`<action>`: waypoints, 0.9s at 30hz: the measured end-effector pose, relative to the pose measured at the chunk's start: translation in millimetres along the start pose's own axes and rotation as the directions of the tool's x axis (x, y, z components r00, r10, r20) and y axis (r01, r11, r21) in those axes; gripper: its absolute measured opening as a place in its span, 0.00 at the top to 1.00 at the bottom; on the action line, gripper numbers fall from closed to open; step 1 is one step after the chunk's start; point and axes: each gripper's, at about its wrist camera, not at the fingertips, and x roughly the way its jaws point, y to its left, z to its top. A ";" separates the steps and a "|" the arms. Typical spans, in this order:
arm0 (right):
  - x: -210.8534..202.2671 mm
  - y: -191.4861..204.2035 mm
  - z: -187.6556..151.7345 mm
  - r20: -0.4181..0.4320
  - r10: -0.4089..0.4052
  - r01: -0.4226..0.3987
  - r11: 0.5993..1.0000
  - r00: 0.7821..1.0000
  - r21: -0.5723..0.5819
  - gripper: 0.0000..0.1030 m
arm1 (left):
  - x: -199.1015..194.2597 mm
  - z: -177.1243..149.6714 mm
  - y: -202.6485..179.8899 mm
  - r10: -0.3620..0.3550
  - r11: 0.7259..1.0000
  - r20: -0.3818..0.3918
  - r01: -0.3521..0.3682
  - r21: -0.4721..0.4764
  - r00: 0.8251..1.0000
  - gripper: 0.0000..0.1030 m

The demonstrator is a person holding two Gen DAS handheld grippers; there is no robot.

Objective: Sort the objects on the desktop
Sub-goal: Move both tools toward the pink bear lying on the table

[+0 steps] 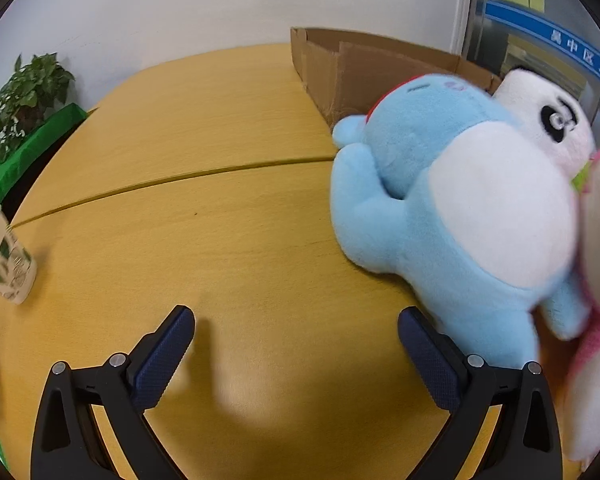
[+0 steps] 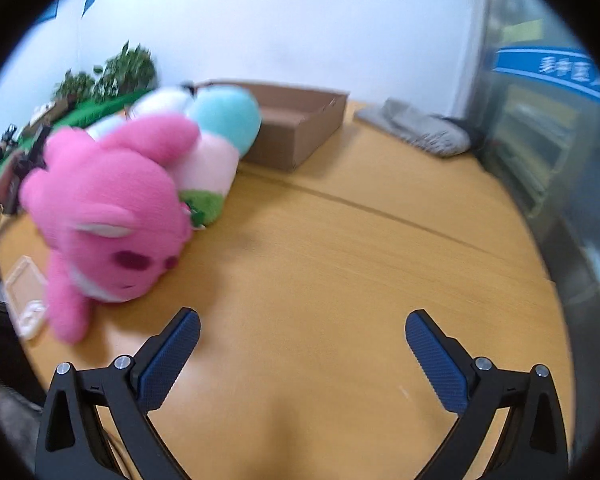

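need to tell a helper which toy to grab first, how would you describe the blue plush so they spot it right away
Find the open cardboard box at the far side of the wooden table; the plush pile lies just in front. The blue plush is the light blue one with a big white belly, beside a panda and a pink bear.

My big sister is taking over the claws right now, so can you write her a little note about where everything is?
Left claw: open, holding nothing, over bare table.
Right claw: open, holding nothing.
Blue plush, panda plush and pink bear lie heaped on the table, next to the cardboard box.
Paper cup stands apart, far left.
Done: the box looks empty from here.
Left: sort all the toys.
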 end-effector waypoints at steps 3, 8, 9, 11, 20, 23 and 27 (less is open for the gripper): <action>-61.1 1.2 -0.2 0.052 -0.050 0.049 0.999 0.997 0.020 0.00 | -50.8 -10.1 -17.0 0.021 1.000 0.086 -0.022 0.008 0.996 0.00; -104.4 27.0 2.9 0.164 -0.103 0.091 0.993 0.981 0.077 0.00 | -119.9 -26.6 -58.6 -0.046 0.999 0.187 0.047 0.003 0.981 0.00; -102.4 33.0 2.3 0.183 -0.102 0.086 0.992 0.978 0.093 0.00 | -129.6 -29.2 -67.6 -0.069 0.998 0.203 0.069 0.005 0.977 0.00; -89.2 52.6 0.9 0.223 -0.082 0.052 0.989 0.971 0.135 0.00 | -143.8 -34.1 -87.9 -0.115 0.993 0.226 0.115 0.014 0.967 0.00; -48.8 147.4 11.2 0.351 0.064 -0.125 0.980 0.934 0.156 0.00 | -141.1 -36.9 -155.8 -0.219 0.976 0.229 0.213 0.054 0.948 0.00; -40.3 165.7 22.6 0.360 0.077 -0.152 0.970 0.930 0.187 0.00 | -138.8 -34.8 -164.5 -0.202 0.979 0.236 0.194 0.057 0.950 0.00; -31.5 181.6 36.9 0.331 0.057 -0.137 0.964 0.942 0.226 0.00 | -133.2 -34.8 -169.1 -0.183 0.983 0.237 0.175 0.053 0.954 0.00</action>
